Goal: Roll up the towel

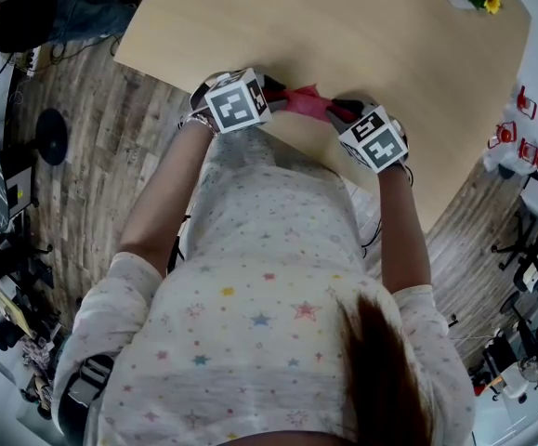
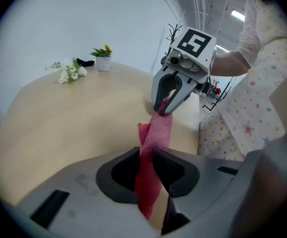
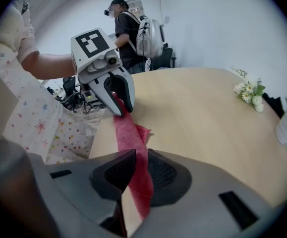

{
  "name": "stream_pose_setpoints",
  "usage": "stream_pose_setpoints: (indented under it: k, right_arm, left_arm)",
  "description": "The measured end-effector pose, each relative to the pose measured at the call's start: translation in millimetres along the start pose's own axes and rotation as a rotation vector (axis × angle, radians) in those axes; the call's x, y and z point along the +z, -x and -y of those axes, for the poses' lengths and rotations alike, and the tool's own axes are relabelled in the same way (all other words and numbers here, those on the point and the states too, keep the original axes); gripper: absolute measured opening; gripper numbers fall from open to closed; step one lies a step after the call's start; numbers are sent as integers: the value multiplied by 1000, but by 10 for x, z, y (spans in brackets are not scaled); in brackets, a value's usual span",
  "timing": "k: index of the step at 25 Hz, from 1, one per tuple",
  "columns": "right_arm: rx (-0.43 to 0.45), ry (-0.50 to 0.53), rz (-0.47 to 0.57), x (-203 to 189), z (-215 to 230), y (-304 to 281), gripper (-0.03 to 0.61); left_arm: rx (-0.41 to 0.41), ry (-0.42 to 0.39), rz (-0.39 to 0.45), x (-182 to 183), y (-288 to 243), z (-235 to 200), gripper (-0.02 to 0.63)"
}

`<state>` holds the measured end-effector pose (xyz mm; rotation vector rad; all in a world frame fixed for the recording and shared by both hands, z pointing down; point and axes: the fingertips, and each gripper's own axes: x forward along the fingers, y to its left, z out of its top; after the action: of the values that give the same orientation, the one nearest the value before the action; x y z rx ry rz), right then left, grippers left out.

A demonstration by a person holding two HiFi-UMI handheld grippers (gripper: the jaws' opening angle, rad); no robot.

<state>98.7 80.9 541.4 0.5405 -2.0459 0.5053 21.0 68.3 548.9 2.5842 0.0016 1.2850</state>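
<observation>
Red cloth fills the narrow gap between both pairs of jaws. The left gripper (image 2: pixel 144 168) has its dark pads drawn close together and clamped on one end of the thin red fabric towel (image 2: pixel 156 131), with a short tail of cloth hanging out behind the pads. The right gripper (image 3: pixel 136 171) is clenched on the other end in the same way, its ribbed pads pressing the cloth from both sides. Between the two grips the towel runs as a narrow, gathered strip, fairly taut, with one loose fold sticking out sideways about midway. Whether that fold touches the surface below cannot be told.

Under the jaws lies a pale wooden table with a rounded outline (image 1: pixel 343 26). The strip hangs over its near edge, just ahead of the person's star-printed white shirt (image 1: pixel 250 277).

Ahead of the jaws the tabletop is bare for a long way. Only at the far rim stand a small white pot with a green plant and a yellow flower (image 2: pixel 102 61) and a sprig of white flowers (image 2: pixel 69 72) — both well apart from the grippers. Beyond the table's side edge the floor is grey-brown wood plank (image 1: pixel 92 147), and a person wearing a light backpack (image 3: pixel 133 31) stands past the left gripper.
</observation>
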Motion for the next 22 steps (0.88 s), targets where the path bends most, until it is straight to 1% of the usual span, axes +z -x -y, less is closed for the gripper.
stream_pose_setpoints:
  k: [2,4,7,8,10,14,15,17,19,21,22]
  right_arm:
    - [-57,-5,13,33,122,9,74]
    - [-87,8,39,103,138,55,74]
    - [-52,36,85,194,-8,60,74]
    - [-39,46,80,180,-53,22,74]
    - [-43,61,49,104,-69,-76,75]
    - [-79,14,41,75,26,-146,74]
    - [-83,5,44,74,41,-153,74]
    - [-83,-3,42,61,59,-167,74]
    - [-77,-10,41,49,67,-181,72]
    - [-70,-14,43,29,64,-199,72]
    - [-66,-17,45,24,60,-202,74]
  left_arm:
    - [34,18,18,29,-33,-132,83]
    - [58,43,35,44,-51,-232,83]
    - [101,58,58,67,-57,-357,83]
    - [109,60,61,67,-61,-378,83]
    - [120,61,69,71,-66,-398,83]
    - [170,58,125,151,22,-434,83]
    - [175,64,146,177,57,-418,83]
    - [153,73,169,215,90,-326,83]
    - [124,55,139,184,50,-216,83]
    - [116,33,86,77,-45,-159,83]
    - [117,34,78,44,-71,-155,81]
